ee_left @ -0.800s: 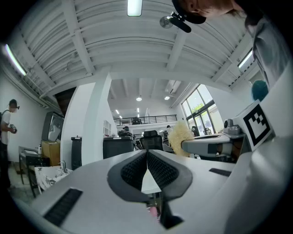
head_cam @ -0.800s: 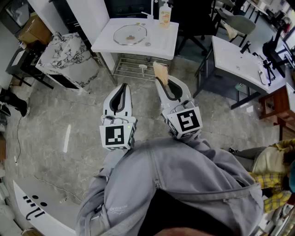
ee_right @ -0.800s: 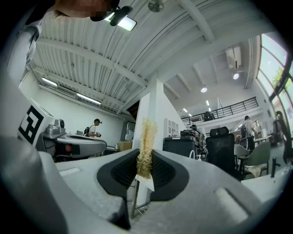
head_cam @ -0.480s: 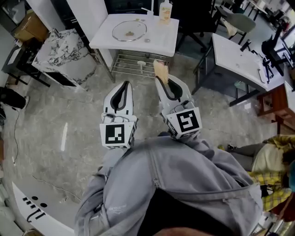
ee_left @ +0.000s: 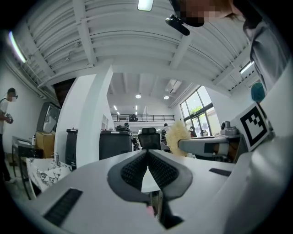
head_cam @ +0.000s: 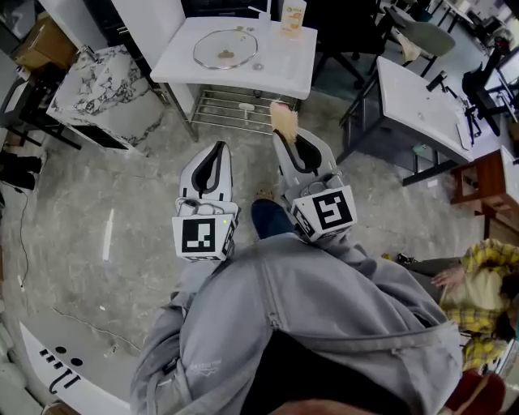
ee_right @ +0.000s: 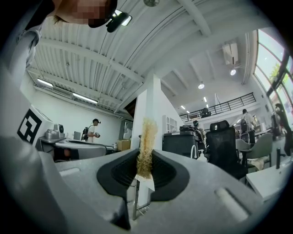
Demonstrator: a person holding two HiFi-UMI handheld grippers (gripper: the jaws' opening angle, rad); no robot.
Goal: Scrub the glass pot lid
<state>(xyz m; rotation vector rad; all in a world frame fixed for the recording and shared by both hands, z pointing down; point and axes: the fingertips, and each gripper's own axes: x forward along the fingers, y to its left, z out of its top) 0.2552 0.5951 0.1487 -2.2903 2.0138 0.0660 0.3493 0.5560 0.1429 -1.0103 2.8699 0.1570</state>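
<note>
Jaws of the left gripper point(head_cam: 217, 148) are pressed together, pads meeting with nothing between them. Jaws of the right gripper point(head_cam: 280, 138) are clamped on a tan fibrous scrubber point(head_cam: 283, 118), which sticks out past the tips. Change over the last second: both grippers keep the same level, side-by-side pose in front of the body. A dark shoe point(head_cam: 271, 217) now shows between the two marker cubes, where none showed before, and the white table point(head_cam: 285, 71) has shifted in the head view. This reads as a step toward that table. Glass pot lid point(head_cam: 225, 49) lies flat on the table, well apart from both grippers. Judgement: approach phase only; scrubbing not begun, tool already in hand. Limits: the lid appears in neither gripper view. The brownish spot at its centre could be knob or residue, cannot tell. Bottle point(head_cam: 293, 14) behind the lid is cut off by the top edge. A small item just beside the lid is too small to identify. Hands are hidden behind cubes and grey sleeves.
</note>
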